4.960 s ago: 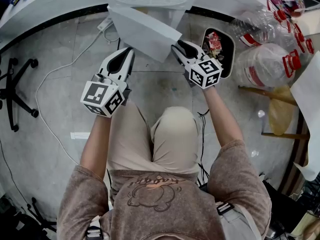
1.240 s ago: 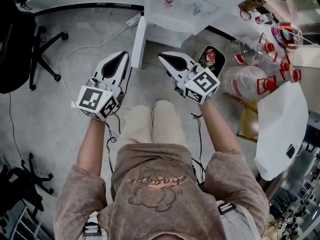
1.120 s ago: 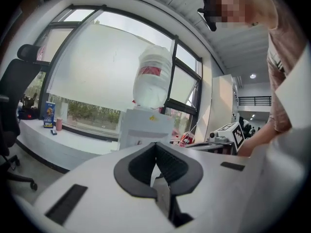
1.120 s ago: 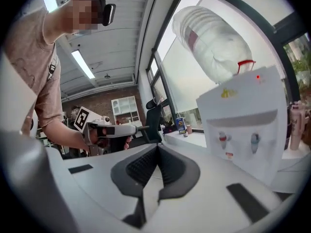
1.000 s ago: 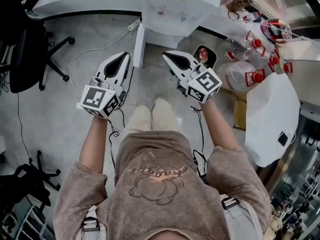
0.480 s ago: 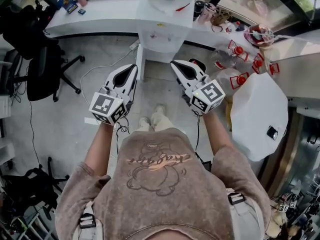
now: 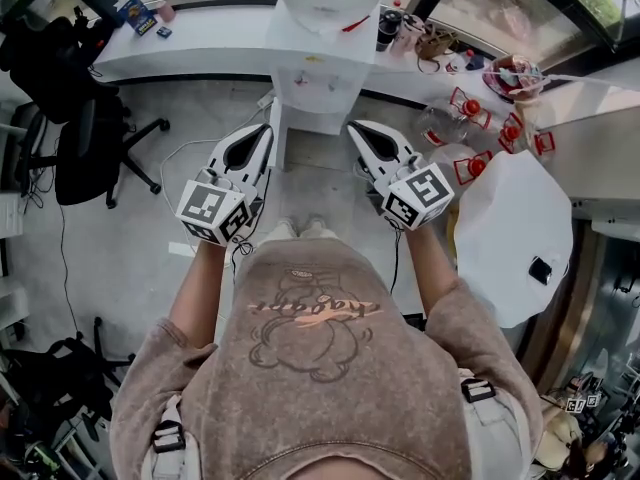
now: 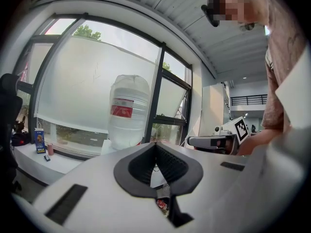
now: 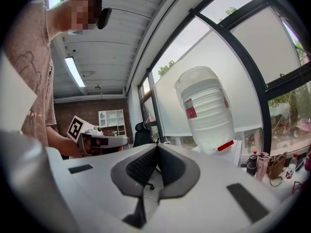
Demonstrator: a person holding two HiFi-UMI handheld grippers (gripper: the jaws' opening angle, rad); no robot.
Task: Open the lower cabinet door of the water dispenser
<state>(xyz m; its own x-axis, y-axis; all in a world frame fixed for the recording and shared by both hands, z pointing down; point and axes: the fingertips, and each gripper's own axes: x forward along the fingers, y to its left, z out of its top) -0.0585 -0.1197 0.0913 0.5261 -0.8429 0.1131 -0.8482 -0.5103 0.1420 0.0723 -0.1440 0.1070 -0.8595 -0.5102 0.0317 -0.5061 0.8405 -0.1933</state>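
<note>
A grey concrete floor (image 7: 110, 268) is spread beneath the left gripper (image 7: 266, 130), and a black office chair (image 7: 85, 140) is parked further left. Ahead of the right gripper (image 7: 352, 126), a long white counter (image 7: 200, 40) is backed by dark-framed windows (image 8: 92, 81). Above, a strip light (image 9: 74, 72) is mounted on the ribbed ceiling (image 9: 121, 33).

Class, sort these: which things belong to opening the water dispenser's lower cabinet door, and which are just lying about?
Job: white water dispenser; left gripper; right gripper, both shut and empty.
Lying about: black office chair; clear plastic bottles with red caps; small blue carton.
</note>
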